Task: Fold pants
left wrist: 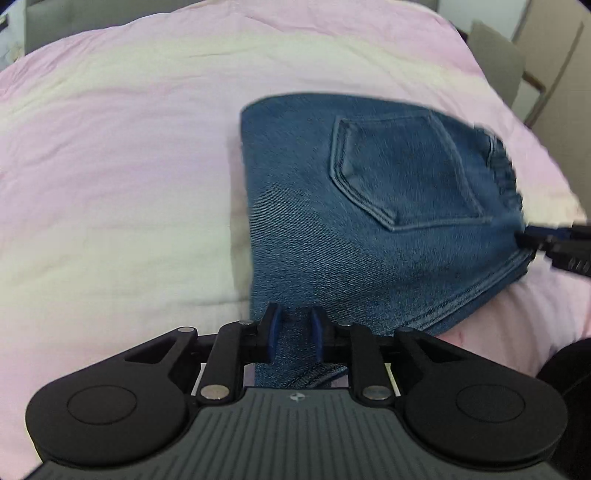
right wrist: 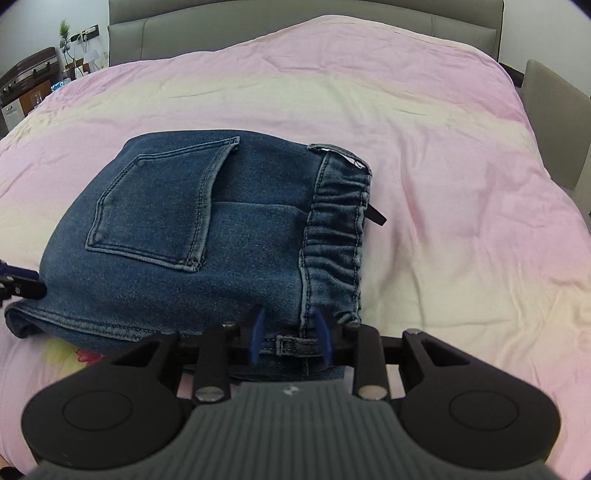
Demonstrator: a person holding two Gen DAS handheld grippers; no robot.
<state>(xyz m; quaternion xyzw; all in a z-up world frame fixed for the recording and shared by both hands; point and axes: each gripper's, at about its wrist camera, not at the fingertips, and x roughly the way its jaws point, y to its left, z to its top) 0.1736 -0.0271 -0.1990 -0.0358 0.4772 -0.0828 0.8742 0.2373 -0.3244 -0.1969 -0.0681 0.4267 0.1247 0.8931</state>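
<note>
The blue denim pants (left wrist: 369, 206) lie folded into a compact stack on the pink bedspread (left wrist: 110, 166), back pocket up. My left gripper (left wrist: 294, 332) is open at the near folded edge, fingers standing apart with denim between them. My right gripper (right wrist: 290, 336) is open at the elastic waistband (right wrist: 332, 236) end, its blue pads (right wrist: 257, 334) either side of a belt loop. The pants (right wrist: 207, 236) fill the middle of the right wrist view. The right gripper also shows at the right edge of the left wrist view (left wrist: 554, 240), and the left gripper at the left edge of the right wrist view (right wrist: 18, 284).
The pink and cream bedspread (right wrist: 443, 184) spreads around the pants. A grey headboard (right wrist: 295, 18) stands at the far end. A grey chair (right wrist: 554, 118) is at the right of the bed and a bedside stand with a plant (right wrist: 64, 33) at far left.
</note>
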